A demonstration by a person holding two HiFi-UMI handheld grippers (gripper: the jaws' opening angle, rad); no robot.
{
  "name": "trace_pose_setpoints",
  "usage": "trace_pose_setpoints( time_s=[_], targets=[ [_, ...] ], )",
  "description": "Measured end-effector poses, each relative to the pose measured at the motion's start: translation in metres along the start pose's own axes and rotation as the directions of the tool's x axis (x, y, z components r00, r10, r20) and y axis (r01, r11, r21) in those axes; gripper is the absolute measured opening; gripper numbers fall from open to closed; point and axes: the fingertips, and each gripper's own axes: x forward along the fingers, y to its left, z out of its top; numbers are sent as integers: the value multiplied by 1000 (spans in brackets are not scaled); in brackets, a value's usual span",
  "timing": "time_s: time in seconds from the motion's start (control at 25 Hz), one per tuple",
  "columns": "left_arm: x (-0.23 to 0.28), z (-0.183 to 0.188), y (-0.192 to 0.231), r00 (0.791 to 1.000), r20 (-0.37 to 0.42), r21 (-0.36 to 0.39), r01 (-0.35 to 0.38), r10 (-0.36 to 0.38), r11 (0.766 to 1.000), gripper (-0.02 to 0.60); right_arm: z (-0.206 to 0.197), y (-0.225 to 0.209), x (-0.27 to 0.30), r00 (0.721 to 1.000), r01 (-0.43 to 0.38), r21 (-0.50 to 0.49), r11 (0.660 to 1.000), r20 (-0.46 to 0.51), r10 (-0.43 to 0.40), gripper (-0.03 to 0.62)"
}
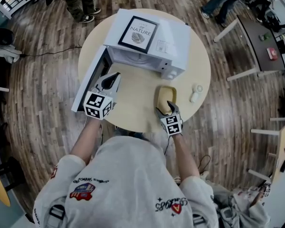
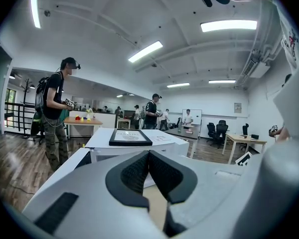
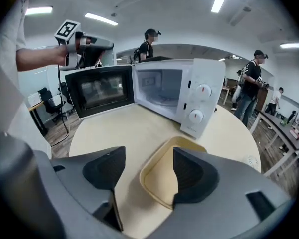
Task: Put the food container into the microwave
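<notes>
A pale yellow food container [image 1: 165, 96] lies on the round table [image 1: 133, 108], in front of the white microwave [image 1: 152, 46] and to the right of its cavity. The microwave door [image 1: 88, 87] stands swung open to the left. My right gripper [image 1: 166, 109] is open over the container's near end. In the right gripper view the container [image 3: 162, 176] has its left rim between the jaws, with the right jaw inside it and the left jaw outside. My left gripper [image 1: 115, 76] is shut on nothing, held up beside the open door.
A framed picture [image 1: 138, 34] lies on top of the microwave. A small white object [image 1: 196, 91] sits on the table right of the container. Several people stand around the room, and desks [image 1: 256, 37] lie to the right.
</notes>
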Motion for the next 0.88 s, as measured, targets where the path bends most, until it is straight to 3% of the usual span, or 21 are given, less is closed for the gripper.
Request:
trace_pose_setpoints(
  time_s=[0.32, 0.6, 0.88],
  targets=[
    [-9, -8, 10, 1000, -14, -9, -15, 15, 1000, 5, -56, 1, 17, 983, -5, 26, 1000, -181, 10, 285],
    [-18, -14, 14, 1000, -21, -22, -22, 22, 1000, 5, -72, -3, 21, 972, -4, 8, 1000, -233, 6, 257],
    [-24, -17, 19, 999, -28, -25, -32, 32, 999, 5, -77, 2, 22, 966, -3, 16, 1000, -257, 7, 169]
  ],
)
